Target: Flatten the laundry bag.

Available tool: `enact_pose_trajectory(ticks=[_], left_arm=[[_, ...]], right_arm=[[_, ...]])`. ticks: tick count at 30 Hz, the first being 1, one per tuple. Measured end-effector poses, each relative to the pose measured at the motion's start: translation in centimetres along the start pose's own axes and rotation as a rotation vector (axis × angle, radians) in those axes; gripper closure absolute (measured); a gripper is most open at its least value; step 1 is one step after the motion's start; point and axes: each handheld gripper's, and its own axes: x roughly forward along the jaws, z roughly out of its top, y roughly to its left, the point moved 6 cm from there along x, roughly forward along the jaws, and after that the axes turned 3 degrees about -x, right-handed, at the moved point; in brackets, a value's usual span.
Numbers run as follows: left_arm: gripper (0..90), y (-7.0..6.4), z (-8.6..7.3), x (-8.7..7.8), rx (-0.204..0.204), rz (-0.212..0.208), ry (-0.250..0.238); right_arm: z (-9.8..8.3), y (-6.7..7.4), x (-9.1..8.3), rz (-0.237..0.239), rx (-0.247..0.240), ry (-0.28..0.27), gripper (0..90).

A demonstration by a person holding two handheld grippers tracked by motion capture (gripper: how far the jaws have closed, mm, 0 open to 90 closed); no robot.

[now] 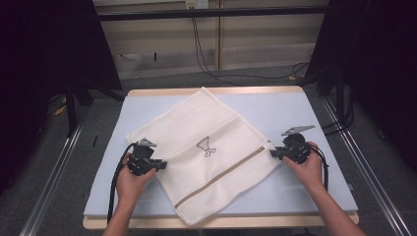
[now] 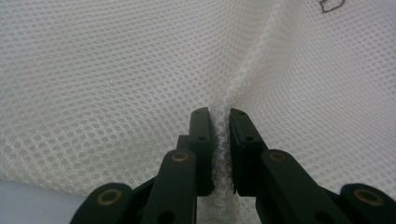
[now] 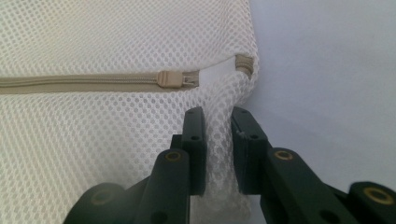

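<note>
A white mesh laundry bag (image 1: 206,147) lies turned at an angle on the light blue table top (image 1: 305,191). It bears a small dark drawing (image 1: 208,146) and a beige zipper (image 1: 221,174) running across its near part. My left gripper (image 1: 162,165) pinches a ridge of mesh (image 2: 222,140) at the bag's left edge. My right gripper (image 1: 272,153) is shut on a fold of mesh (image 3: 218,149) at the bag's right corner, just below the beige zipper pull (image 3: 169,78). A hand holds each gripper.
The table's wooden rim (image 1: 216,90) shows at the far side and along the near edge. Metal rails (image 1: 49,182) run along both sides on the grey floor. Black cables (image 1: 206,59) hang at the back wall. Bare blue table surface lies right of the bag.
</note>
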Motion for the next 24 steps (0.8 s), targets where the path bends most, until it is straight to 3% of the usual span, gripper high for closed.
enact_pose_trajectory(ticks=[8,11,12,15,20,24], left_arm=[[79.5,1.7,2.2,1.5,-0.036,0.06,-0.052],[65.2,2.3,2.6,1.8,-0.074,0.117,-0.058],[58.3,2.3,2.5,1.7,-0.09,0.116,-0.06],[50.1,2.0,2.1,0.8,-0.143,0.092,-0.105],[33.7,1.8,1.2,-0.8,-0.165,0.069,-0.128],[30.4,1.6,0.2,-1.5,-0.146,0.082,-0.127]], right_arm=[[-1.7,1.9,-1.3,0.009,0.006,-0.009,76.6],[-2.1,2.3,-1.6,0.019,0.005,-0.005,76.5],[-2.4,2.5,-1.6,0.02,0.007,0.002,76.4],[-2.7,2.5,-1.6,0.022,0.014,-0.004,76.4],[-3.2,2.6,-1.8,0.02,0.038,-0.032,76.4],[-3.5,2.9,-1.9,-0.008,0.028,-0.034,76.1]])
